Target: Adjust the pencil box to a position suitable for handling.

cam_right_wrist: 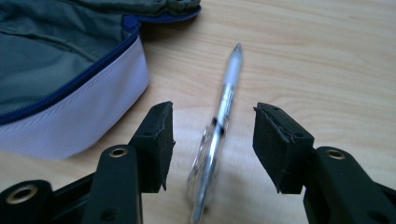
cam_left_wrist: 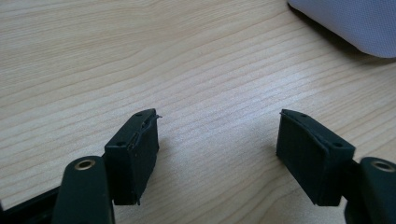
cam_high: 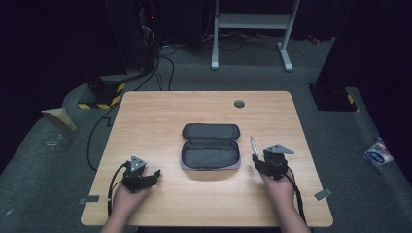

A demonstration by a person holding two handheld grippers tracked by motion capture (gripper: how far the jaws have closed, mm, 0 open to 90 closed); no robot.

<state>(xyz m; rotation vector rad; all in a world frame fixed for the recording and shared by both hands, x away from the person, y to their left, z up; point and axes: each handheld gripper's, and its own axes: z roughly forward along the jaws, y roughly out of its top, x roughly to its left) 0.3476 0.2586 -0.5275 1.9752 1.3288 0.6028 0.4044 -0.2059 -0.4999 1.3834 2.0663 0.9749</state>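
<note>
Grey pencil case (cam_high: pixel 211 153), silver pen (cam_right_wrist: pixel 223 106), pale wood table (cam_high: pixel 160 116)

High view: fixed above the near edge, facing forward and down, far enough to take in the whole counter (cam_high: pixel 160 111) and the floor beyond. Left gripper view: low, close over bare wood, the pouch (cam_left_wrist: pixel 355 23) corner at upper right of frame. Right gripper view: equally low and close, pouch (cam_right_wrist: pixel 60 70) at upper left, pen (cam_right_wrist: pixel 224 107) at centre. All three shared the pouch (cam_high: pixel 211 145).
</note>
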